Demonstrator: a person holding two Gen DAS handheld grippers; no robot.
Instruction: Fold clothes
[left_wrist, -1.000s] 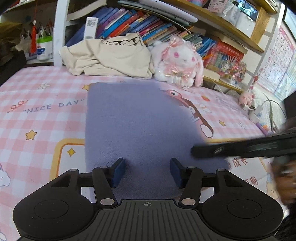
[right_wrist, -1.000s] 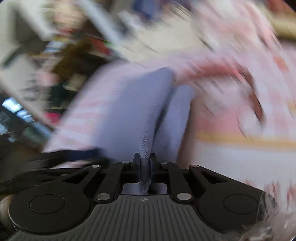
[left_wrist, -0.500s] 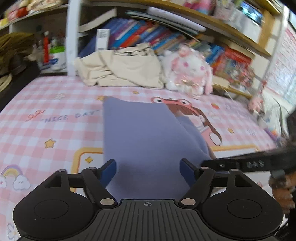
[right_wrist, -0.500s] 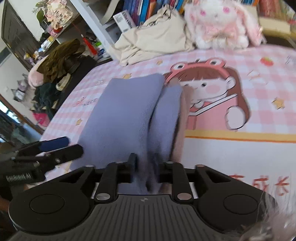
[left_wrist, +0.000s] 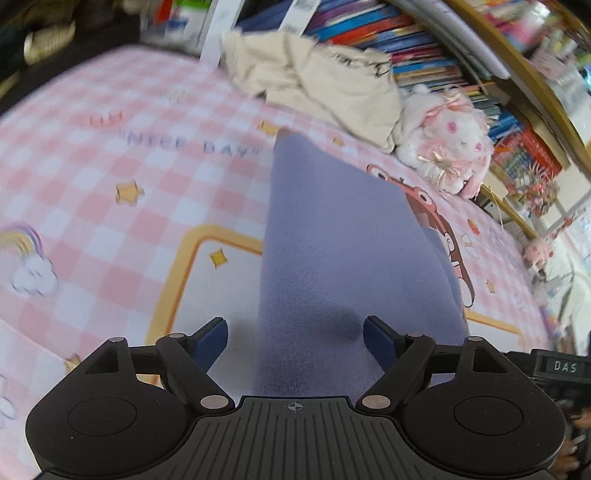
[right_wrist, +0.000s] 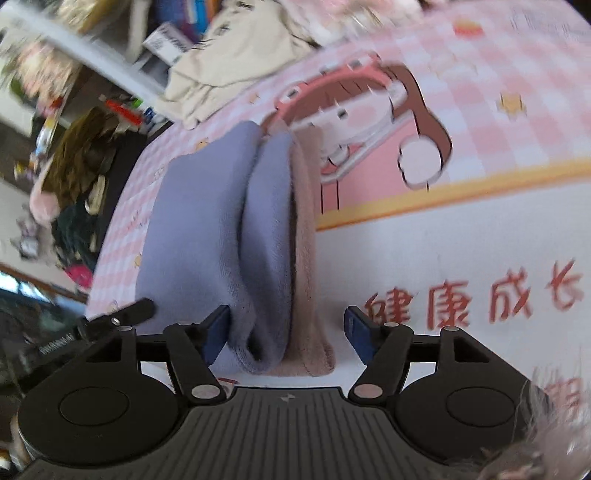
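Note:
A lavender garment (left_wrist: 343, 236) lies folded in a long stack on the pink checked bed sheet (left_wrist: 110, 206). In the right wrist view it shows as two lavender folds (right_wrist: 221, 221) over a beige-pink layer (right_wrist: 306, 258). My left gripper (left_wrist: 295, 338) is open and empty, just above the garment's near end. My right gripper (right_wrist: 286, 326) is open, its jaws on either side of the stack's near end, gripping nothing.
A crumpled cream garment (left_wrist: 325, 81) and a white plush rabbit (left_wrist: 447, 147) lie at the back by the bookshelf (left_wrist: 424, 48). Dark clothes (right_wrist: 81, 166) are piled off the bed's left side. The other gripper shows at the edge of each view (left_wrist: 554, 369).
My right gripper was shut on the lavender fabric a second ago; it has let go and opened wide. My left gripper has opened wider and tilted closer to the garment.

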